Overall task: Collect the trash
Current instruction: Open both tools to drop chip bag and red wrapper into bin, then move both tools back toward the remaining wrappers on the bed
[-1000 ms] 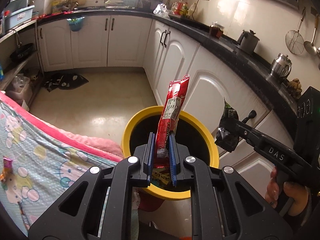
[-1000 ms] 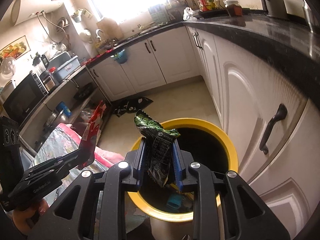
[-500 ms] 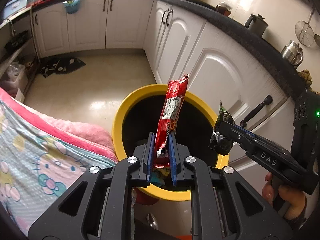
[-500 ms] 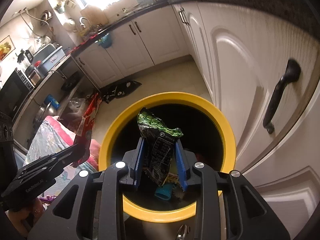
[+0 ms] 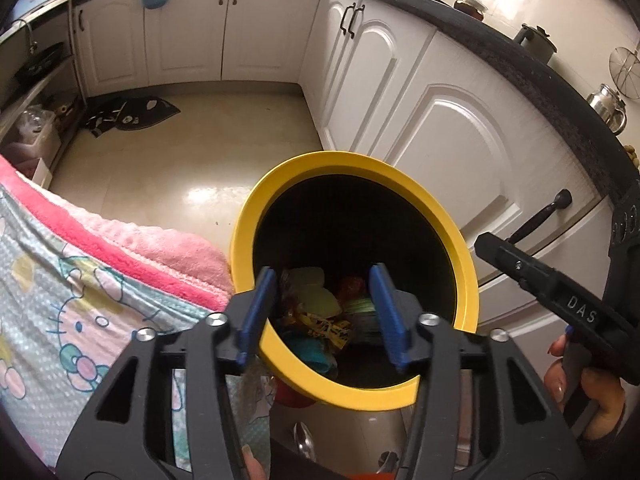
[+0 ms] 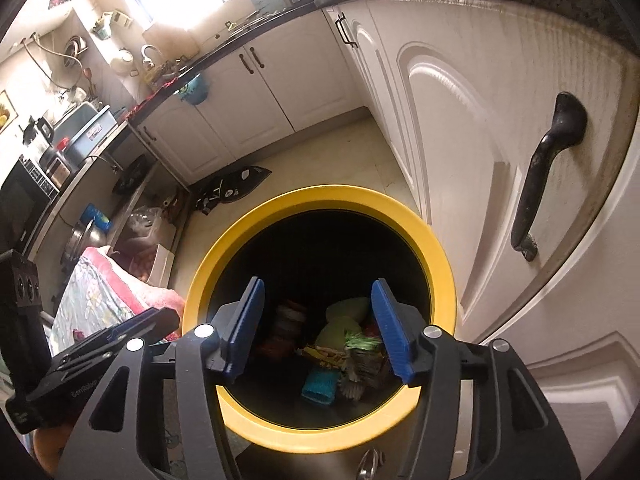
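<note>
Both grippers (image 5: pixel 324 312) (image 6: pixel 318 328) hang spread-fingered inside the yellow bin's rim (image 6: pixel 440 264).

Your yellow-rimmed bin (image 5: pixel 456 236) stands upright on the floor with its mouth open and its inner wall black. You can see it again from the right wrist camera (image 6: pixel 440 264), just beside the white cabinet door with the dark handle. Down at the bottom of the bin lies a loose heap of trash (image 5: pixel 320 316): crumpled wrappers in pale green, red and yellow-and-black print, plus a teal piece (image 6: pixel 319 385) at the near side of the heap. The pieces overlap and touch one another, so you cannot tell each wrapper apart. Nothing sticks up past the bin's rim.
</note>
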Motion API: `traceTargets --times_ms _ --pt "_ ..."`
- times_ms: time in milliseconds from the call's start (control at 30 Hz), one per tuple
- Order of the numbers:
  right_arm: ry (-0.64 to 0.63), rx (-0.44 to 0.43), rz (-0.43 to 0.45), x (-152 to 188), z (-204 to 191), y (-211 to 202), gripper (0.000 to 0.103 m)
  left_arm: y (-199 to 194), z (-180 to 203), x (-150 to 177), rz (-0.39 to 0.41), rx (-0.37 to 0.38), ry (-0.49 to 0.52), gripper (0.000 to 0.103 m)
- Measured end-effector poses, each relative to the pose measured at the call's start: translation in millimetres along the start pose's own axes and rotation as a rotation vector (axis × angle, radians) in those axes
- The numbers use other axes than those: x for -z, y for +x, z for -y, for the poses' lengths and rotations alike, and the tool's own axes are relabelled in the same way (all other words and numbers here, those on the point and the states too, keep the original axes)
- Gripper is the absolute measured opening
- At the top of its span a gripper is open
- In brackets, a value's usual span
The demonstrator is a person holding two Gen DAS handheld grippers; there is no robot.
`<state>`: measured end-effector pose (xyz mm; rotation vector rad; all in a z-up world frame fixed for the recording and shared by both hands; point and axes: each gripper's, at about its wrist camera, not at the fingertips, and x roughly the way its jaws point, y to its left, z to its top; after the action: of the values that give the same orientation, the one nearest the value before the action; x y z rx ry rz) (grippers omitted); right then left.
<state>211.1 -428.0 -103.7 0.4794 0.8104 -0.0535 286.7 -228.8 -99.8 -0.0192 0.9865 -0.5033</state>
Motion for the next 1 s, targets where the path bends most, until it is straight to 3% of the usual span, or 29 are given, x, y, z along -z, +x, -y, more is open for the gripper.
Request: traceTargets --times_ms 233,300,367,467,1000 --pt "-0.015 -0.007 0.016 0 -4 -9 0.058 -26 -7 3 0.055 -0.017 -0.024 0.067" --pt "-0.023 -0.006 0.023 0 -7 -12 0.058 -34 -9 4 0.072 -0.019 -0.032 0.078" --pt "-0.03 -0.002 0.037 0 -10 -16 0.066 -45 -12 4 0.095 -0.025 -0.043 0.084" --pt "-0.05 0.002 0.054 1 -17 -23 0.068 -60 -18 5 0.124 -0.029 -0.063 0.092" --pt "-0.135 -0.024 0.124 6 -57 -58 0.074 -124 -47 28 0.227 -0.076 -0.135 0.092"
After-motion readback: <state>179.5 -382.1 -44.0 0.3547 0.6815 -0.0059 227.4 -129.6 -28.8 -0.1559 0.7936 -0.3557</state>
